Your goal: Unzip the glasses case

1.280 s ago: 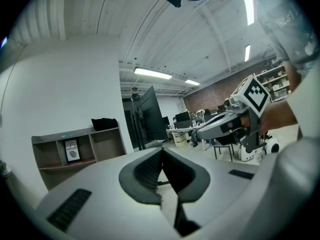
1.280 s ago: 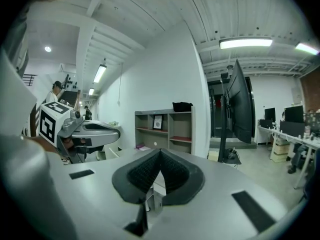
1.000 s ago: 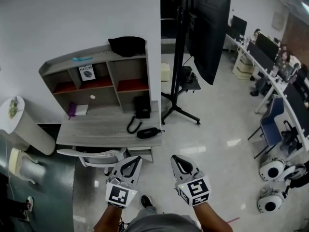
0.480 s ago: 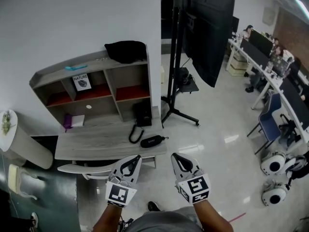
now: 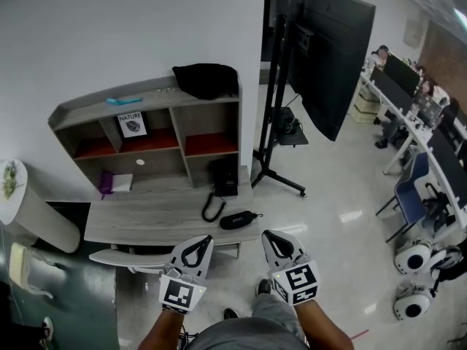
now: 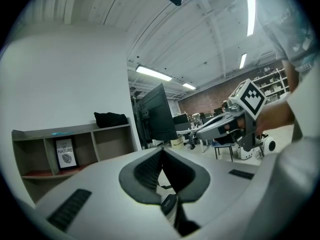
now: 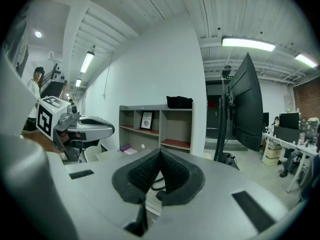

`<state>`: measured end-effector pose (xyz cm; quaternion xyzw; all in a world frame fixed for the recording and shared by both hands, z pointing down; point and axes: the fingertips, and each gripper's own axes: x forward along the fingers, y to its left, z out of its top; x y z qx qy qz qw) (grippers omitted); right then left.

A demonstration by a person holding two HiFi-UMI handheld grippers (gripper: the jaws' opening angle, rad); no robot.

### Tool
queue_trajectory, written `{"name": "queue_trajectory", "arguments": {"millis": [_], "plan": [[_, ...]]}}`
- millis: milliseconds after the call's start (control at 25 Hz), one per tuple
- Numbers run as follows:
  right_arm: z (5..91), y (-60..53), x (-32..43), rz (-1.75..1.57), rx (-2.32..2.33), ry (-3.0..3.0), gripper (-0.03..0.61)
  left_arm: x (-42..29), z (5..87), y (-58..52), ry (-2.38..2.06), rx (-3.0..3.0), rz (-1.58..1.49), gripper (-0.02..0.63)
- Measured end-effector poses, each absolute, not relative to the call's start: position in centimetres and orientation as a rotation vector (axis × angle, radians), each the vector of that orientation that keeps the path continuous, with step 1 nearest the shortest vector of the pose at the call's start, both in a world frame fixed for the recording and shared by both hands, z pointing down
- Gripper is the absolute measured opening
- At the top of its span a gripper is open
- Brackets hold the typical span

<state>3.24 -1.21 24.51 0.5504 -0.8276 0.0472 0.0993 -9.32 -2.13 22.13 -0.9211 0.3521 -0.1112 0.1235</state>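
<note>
Room: open office with a glossy pale floor (image 5: 328,195) and a white wall at the left.
Left gripper (image 5: 202,240): nearest item, held roughly level at the near centre-left. Jaws closed tip to tip with nothing between them.
Right gripper (image 5: 271,238): beside the left gripper on its right, not touching it. Jaws likewise fully closed, nothing gripped.
Chair (image 5: 131,257): white, at the near edge of the desk, left of the grippers.
Desk (image 5: 146,214): grey wood-grain top, beyond both grippers.
Glasses case (image 5: 241,219): black, oblong, lying flat near the right near corner of the desk. Apart from both grippers and untouched; zip state cannot be made out.
Telephone (image 5: 225,176): black, just beyond the case, against the shelf unit. Its cord (image 5: 211,208) loops to the left of the case.
Shelf unit (image 5: 168,115): open compartments along the far side of the desk. A framed print (image 5: 130,124) stands in an upper compartment.
Bag (image 5: 206,80): black, on top of the shelf unit at its right end.
Screen (image 5: 332,60): large, dark, on a black floor stand (image 5: 276,100), right of the desk.
Workstations (image 5: 416,115): far right, with monitors and seated people.
</note>
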Motion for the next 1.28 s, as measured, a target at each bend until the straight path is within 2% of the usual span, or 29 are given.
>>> {"name": "queue_trajectory", "arguments": {"millis": [440, 720, 1280], "plan": [[26.8, -8.6, 1.4, 0.16, 1.44, -2.522, 0.011, -12.9, 23.5, -7.1, 1.255, -2.629, -0.393, -0.002], [28.8, -13.2, 1.8, 0.152, 1.321, -2.538, 0.012, -12.0, 25.2, -10.5, 1.334, -2.647, -0.361, -0.002], [37.0, -19.4, 4.2, 0.217, 1.167, -2.478, 0.017, -9.6, 33.2, -14.9, 1.387, -2.75, -0.544, -0.002]]}}
